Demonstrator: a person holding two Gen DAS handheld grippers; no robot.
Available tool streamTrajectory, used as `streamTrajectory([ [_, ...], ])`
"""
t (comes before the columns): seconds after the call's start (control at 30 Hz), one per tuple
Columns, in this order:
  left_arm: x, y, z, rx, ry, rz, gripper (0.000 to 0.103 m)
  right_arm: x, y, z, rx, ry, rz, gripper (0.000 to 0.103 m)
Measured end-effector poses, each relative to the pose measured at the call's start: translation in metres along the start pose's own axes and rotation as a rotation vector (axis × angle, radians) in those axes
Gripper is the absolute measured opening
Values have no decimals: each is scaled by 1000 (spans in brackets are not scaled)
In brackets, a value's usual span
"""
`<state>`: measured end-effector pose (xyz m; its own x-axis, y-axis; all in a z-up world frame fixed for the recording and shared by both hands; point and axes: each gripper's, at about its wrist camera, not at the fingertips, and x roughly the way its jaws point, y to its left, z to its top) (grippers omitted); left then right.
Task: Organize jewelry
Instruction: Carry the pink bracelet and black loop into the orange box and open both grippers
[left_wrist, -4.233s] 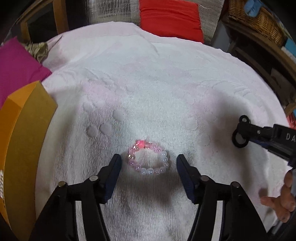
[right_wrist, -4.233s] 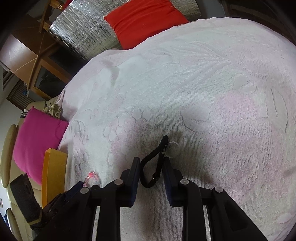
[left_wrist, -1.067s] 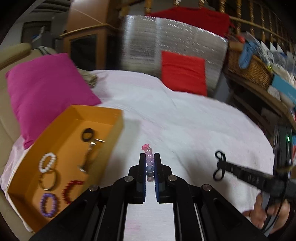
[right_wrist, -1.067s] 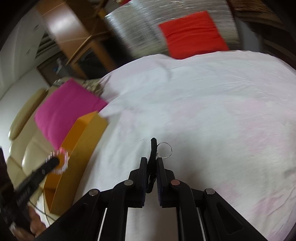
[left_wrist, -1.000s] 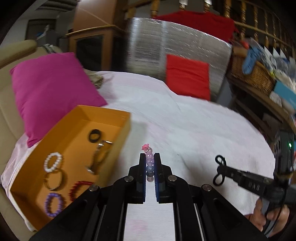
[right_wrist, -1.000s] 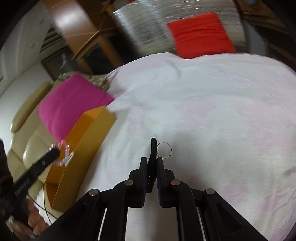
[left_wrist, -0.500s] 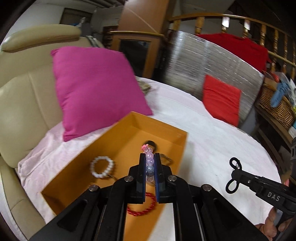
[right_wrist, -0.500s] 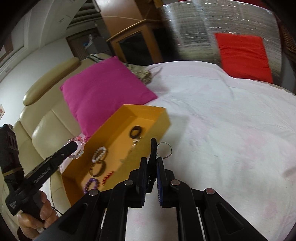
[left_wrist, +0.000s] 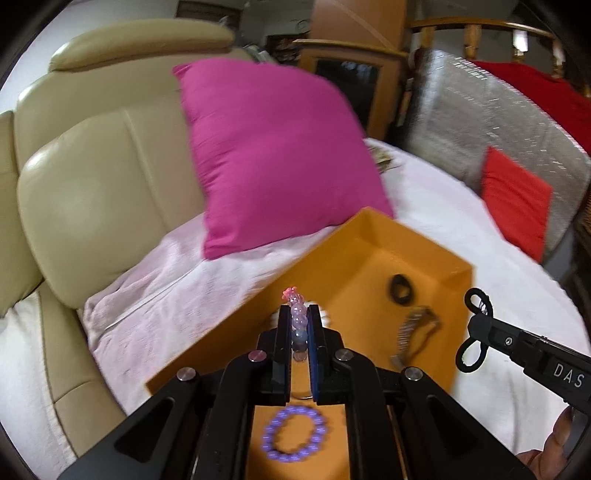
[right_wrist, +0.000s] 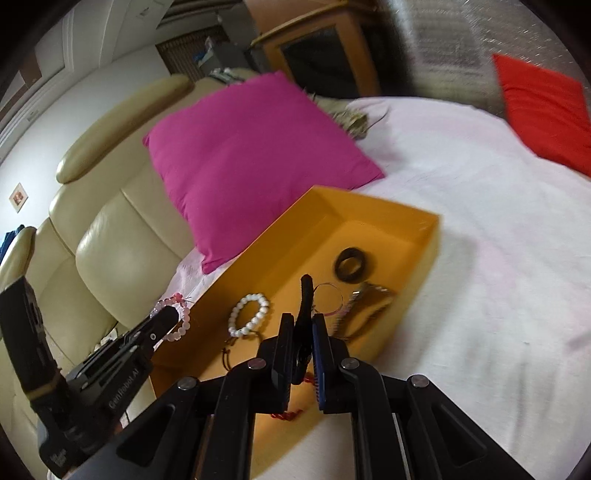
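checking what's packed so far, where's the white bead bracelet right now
In the right wrist view the white bead bracelet lies on the floor of the orange box, left of the right claw and down-left of the black ring.

Background from my feed: a big magenta square fabric cushion (left_wrist: 273, 155) leans on a cream leather sofa (left_wrist: 92, 192), its lower corner resting on the pale pink textured bedspread (right_wrist: 498, 229). Further back I see a red rectangular cushion (left_wrist: 515, 206) propped against a silver foil-looking panel (left_wrist: 491, 122), with a wooden glass-front cabinet (right_wrist: 321, 59) nearby.
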<state>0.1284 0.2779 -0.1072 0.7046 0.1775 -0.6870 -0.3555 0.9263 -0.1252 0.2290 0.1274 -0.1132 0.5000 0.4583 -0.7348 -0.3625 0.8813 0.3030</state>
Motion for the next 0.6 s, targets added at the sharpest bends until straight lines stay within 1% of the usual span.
streamTrajectory([
  [0.17, 17, 17, -2, -17, 60, 114, 8, 34, 11, 6, -7, 69, -13, 11],
  [0.2, 20, 20, -3, -17, 74, 127, 8, 38, 12, 6, -7, 79, -19, 11],
  [0.4, 32, 21, -7, -3, 130, 157, 8, 68, 11, 15, -2, 170, -57, 11],
  [0.6, 43, 21, -11, -4, 175, 169, 8, 88, 11, 13, -11, 234, -105, 11],
])
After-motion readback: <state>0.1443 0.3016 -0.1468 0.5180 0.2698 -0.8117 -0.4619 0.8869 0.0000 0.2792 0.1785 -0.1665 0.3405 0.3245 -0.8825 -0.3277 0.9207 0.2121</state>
